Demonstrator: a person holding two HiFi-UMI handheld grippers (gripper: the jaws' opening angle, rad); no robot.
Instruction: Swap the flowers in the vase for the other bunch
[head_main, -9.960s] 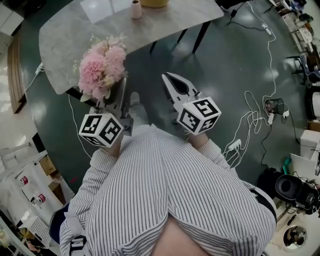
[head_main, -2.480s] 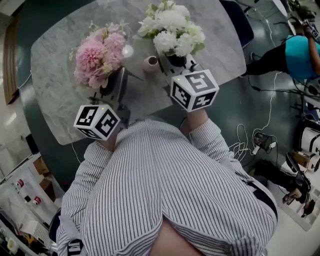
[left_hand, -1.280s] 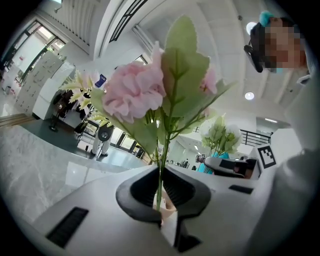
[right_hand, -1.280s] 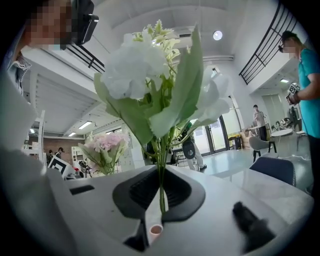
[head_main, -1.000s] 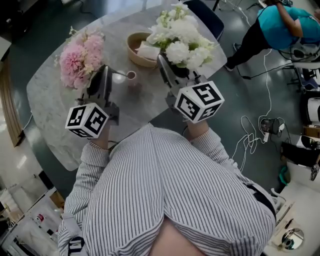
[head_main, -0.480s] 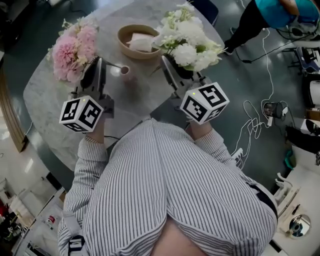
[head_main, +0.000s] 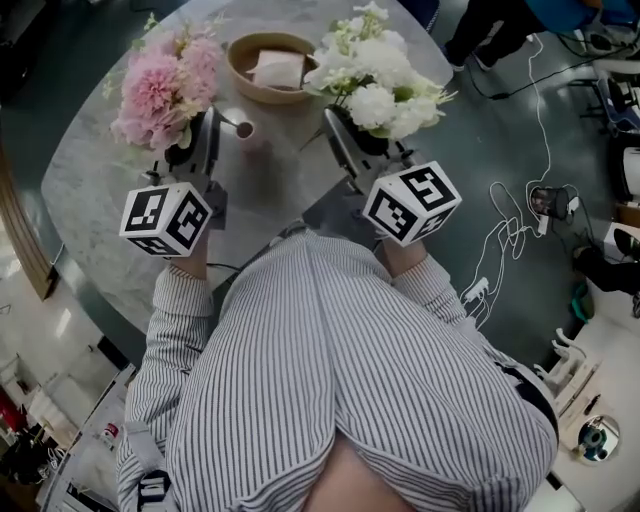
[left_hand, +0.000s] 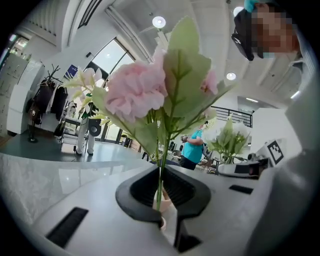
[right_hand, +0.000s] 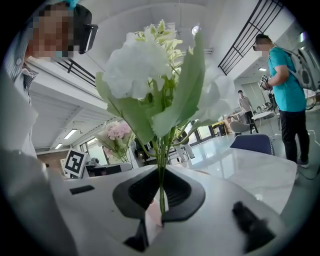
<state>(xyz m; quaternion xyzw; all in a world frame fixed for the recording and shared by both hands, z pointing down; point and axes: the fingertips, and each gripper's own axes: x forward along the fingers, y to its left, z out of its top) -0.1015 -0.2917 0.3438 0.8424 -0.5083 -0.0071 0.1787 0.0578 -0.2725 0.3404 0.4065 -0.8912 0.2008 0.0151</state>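
Both bunches are off the table right now. The left gripper (head_main: 206, 128) is clamped tight on the stems of the pink bunch (head_main: 160, 85), and the right gripper (head_main: 338, 128) is pinched on the stems of the white bunch (head_main: 375, 75). Each gripper view shows thin green stems squeezed between closed jaws, with the blooms standing up above.

The little pink vase (head_main: 244, 131) sits on the marble table (head_main: 280, 195) between the two grippers, just beside the left one. Its mouth looks empty (dark hole, no stems poking out). So this reads as mid-swap: old flowers out, new ones not yet in. Which bunch counts as "the other" one can't be told from here.

The next move needs the stem ends lined up over that narrow mouth and lowered straight in without knocking the vase over. Behind the vase, a wooden bowl (head_main: 236, 62) holds what looks like a folded white cloth (head_main: 278, 70).
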